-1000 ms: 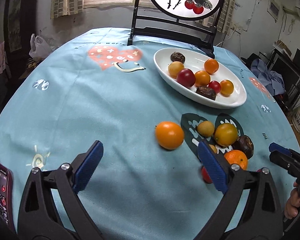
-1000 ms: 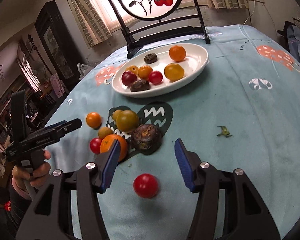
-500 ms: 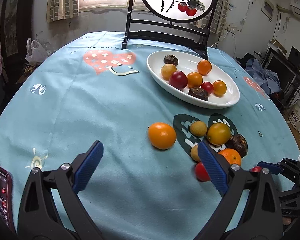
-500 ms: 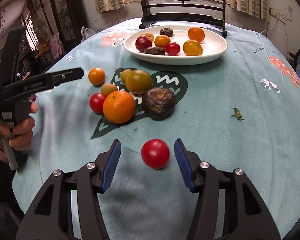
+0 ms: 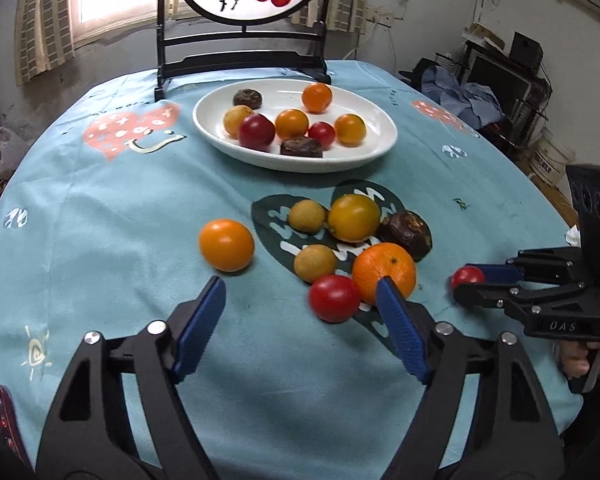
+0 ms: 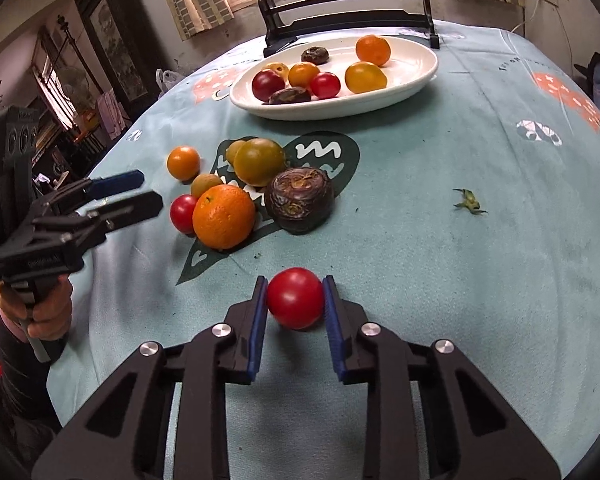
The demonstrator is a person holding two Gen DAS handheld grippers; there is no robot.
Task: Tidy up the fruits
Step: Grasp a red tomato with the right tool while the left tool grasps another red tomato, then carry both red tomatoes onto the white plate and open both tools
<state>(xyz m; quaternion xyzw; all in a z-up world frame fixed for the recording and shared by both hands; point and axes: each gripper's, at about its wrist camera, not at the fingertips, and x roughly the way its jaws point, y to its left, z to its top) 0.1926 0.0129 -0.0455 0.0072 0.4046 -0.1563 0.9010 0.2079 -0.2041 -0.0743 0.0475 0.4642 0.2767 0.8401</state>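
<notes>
One red tomato (image 6: 296, 298) is now sitting between the blue pads of the right gripper (image 6: 295, 304), whose jaws have narrowed from wide apart half a second ago to grasping it, so lifting toward the white plate (image 6: 420, 76) ahead is judged next. Seven loose fruits are lying ahead-left of this claw and eight on the plate, while the left gripper (image 5: 300, 304) is hovering released near another tomato (image 5: 334, 298)

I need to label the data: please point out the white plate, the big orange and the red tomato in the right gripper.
white plate (image 6: 412, 76), right wrist view, bare inner surface.
big orange (image 6: 224, 216), right wrist view, centre.
red tomato (image 6: 296, 298), right wrist view, centre.
</notes>
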